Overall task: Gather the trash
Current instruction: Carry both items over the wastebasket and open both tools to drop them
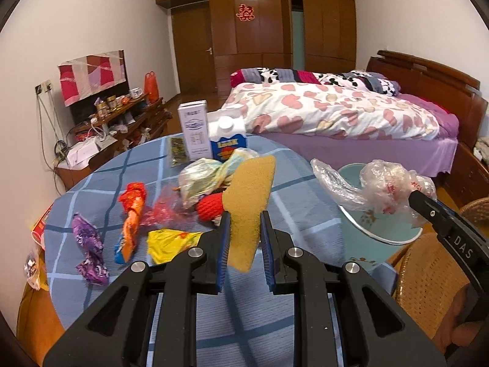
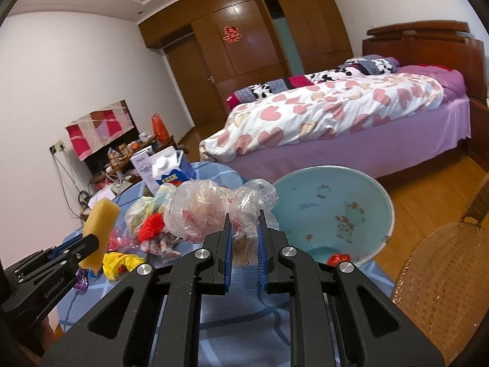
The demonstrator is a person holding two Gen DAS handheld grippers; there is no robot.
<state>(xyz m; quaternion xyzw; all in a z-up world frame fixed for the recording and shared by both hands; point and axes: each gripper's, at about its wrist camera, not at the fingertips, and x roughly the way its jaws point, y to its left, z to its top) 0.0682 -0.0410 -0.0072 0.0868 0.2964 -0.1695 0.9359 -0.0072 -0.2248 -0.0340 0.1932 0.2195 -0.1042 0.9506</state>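
Note:
My left gripper [image 1: 244,217] is shut on a yellow sponge [image 1: 249,202] and holds it above the blue checked table [image 1: 91,180]. The sponge also shows in the right wrist view [image 2: 99,232]. My right gripper [image 2: 243,217] is shut on a crumpled clear plastic bag [image 2: 207,211] and holds it beside the rim of a light blue basin [image 2: 336,202]. In the left wrist view the bag [image 1: 388,186] hangs over the basin [image 1: 388,229]. A red scrap [image 2: 337,258] lies in the basin. Wrappers lie on the table: purple [image 1: 90,250], orange [image 1: 133,211], yellow [image 1: 169,243], red [image 1: 209,206].
A white box [image 1: 195,131] and a blue carton [image 1: 227,140] stand at the table's far edge. A wicker chair [image 2: 443,290] stands at the right. A bed [image 1: 336,116] lies beyond the table, and a cluttered TV stand [image 1: 116,122] is at the left wall.

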